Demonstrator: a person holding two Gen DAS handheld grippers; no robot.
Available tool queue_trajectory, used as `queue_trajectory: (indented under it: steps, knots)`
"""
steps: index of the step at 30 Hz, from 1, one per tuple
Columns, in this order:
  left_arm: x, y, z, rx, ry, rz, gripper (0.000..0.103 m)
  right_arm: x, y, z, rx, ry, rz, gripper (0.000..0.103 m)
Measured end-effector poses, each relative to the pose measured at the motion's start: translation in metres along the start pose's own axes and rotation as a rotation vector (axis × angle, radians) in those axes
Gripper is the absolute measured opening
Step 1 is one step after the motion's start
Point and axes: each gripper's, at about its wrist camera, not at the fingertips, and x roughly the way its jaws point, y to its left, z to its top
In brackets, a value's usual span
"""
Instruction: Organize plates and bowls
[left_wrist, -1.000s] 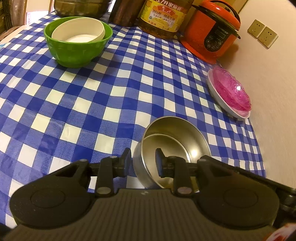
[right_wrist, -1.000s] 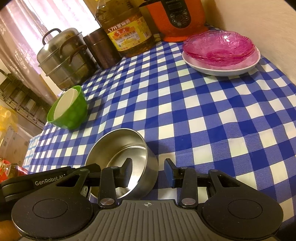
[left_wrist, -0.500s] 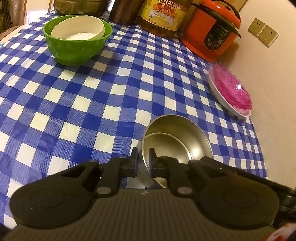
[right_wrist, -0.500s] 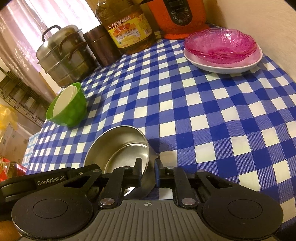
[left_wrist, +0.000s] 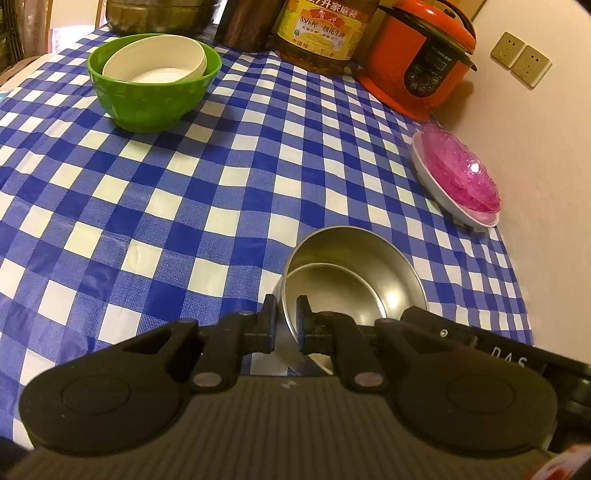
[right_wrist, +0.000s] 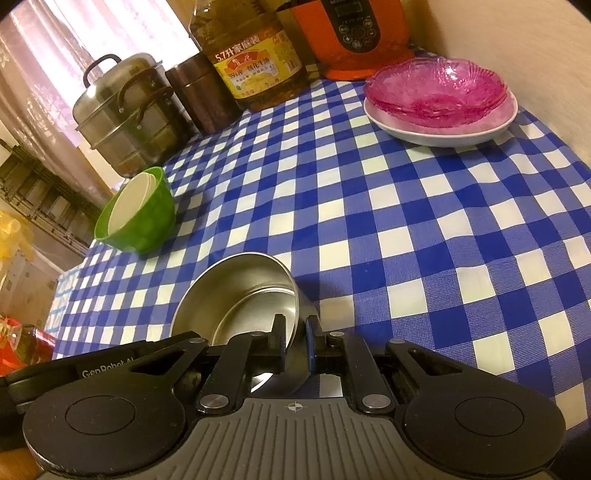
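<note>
Steel bowl (left_wrist: 354, 273) upright, mouth up

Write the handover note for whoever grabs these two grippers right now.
Left gripper: jaws shut on the steel bowl's near-left rim.
Right gripper: jaws shut on the same bowl's right rim; a smaller steel bowl is nested inside.
Done: white bowl sits in the green bowl at the far left; pink glass dishes are stacked on the white plate by the wall.
Left: probably carry the steel pair to the other bowls and release.
</note>
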Motion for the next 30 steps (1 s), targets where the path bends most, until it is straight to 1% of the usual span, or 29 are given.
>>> queue_trajectory:
  steps: [6,15,30]
  knots:
    - [-0.009,0.000,0.003,0.009,-0.015,-0.003,0.009,-0.008,0.004,0.002,-0.005,-0.013,0.008,0.011]
    - [-0.030,-0.003,0.012,0.018,-0.060,-0.009,0.009,-0.020,0.016,0.008,-0.020,-0.041,0.029,0.011]
    - [-0.064,0.009,0.030,0.002,-0.128,0.005,0.009,-0.033,0.055,0.021,-0.076,-0.078,0.070,0.011]
